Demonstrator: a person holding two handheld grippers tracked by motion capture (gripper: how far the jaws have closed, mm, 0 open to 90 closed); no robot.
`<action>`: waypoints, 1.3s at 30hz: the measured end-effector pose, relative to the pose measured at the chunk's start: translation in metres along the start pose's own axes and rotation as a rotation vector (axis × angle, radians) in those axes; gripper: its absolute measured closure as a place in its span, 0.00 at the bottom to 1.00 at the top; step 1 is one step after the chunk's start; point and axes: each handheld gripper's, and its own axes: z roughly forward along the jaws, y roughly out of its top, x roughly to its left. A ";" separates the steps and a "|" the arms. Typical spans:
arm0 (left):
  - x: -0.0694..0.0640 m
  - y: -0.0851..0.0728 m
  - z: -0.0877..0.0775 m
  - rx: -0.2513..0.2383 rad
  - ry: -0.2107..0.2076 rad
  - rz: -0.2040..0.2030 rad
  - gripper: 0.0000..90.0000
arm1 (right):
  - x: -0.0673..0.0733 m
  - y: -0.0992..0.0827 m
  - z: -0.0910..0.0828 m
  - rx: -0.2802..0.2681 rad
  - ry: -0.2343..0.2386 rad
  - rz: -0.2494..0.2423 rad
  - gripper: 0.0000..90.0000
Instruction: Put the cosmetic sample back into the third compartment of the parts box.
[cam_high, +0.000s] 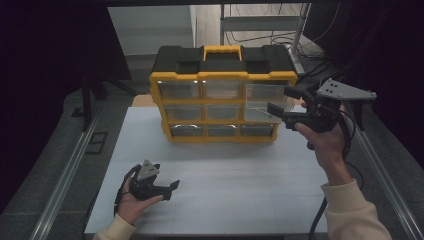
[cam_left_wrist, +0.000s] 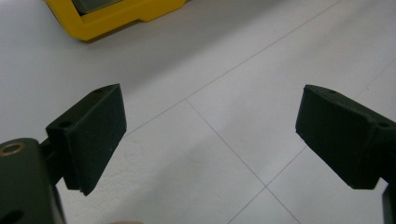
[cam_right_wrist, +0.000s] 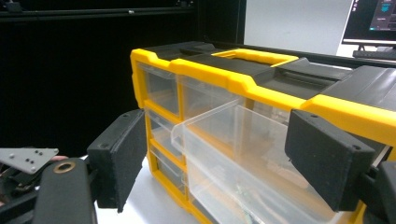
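Standing at the far middle of a white table (cam_high: 225, 200) is a yellow and black drawer organizer (cam_high: 222, 95), a carry-case with a yellow handle (cam_high: 221, 50) on top and three rows of clear plastic drawers across its front. All places below are given relative to this organizer.

At its right end, the right gripper (cam_high: 282, 102) is held up in the air by a hand in a cream sleeve, pointing in toward the organizer's front right corner. Its two black jaws are spread wide apart, one above the other in the high view, and nothing is pressed between their pads. In the right gripper view, a clear drawer (cam_right_wrist: 243, 154) in the middle row sticks out of the organizer, pulled partway open, and sits in the gap between the jaws without either pad touching it.

Well in front of the organizer, toward its left, the left gripper (cam_high: 170, 189) rests low over the table in the other hand. Its jaws are also wide apart, with bare tabletop between them. In the left gripper view, the organizer's yellow bottom corner shows at the top left.
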 end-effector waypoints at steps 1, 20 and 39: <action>0.000 0.000 0.000 -0.002 -0.001 0.000 0.10 | 0.001 -0.001 -0.002 -0.003 0.003 0.000 0.24; 0.000 0.001 0.003 0.003 -0.002 0.007 0.10 | 0.019 -0.041 -0.035 0.013 -0.005 0.013 0.24; -0.001 0.001 0.002 -0.005 0.003 0.006 0.10 | 0.016 -0.115 -0.038 0.115 -0.041 0.067 0.25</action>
